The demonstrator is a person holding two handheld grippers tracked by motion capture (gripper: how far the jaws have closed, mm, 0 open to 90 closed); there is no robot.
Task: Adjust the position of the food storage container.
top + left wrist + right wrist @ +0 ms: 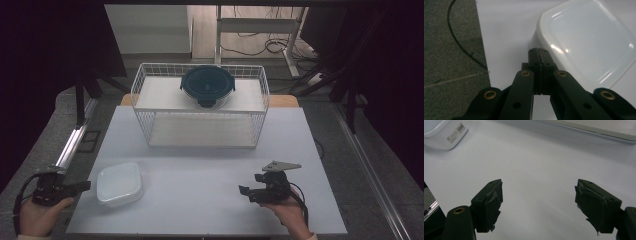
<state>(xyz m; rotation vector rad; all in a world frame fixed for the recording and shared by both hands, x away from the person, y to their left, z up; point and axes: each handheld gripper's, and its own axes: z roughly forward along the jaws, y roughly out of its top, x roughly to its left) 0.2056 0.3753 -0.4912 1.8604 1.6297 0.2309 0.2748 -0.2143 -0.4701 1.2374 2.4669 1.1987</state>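
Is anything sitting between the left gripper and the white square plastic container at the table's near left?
Nothing visible. The left gripper, jaws shut, points at the white square plastic container across a short strip of bare white table. In the left gripper view its tips sit just beside the container's rim; contact cannot be told.

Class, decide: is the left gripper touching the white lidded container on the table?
Cannot tell. In the left gripper view the shut left gripper sits right at the white container rim, with no plain gap or contact; the high view looks close too.
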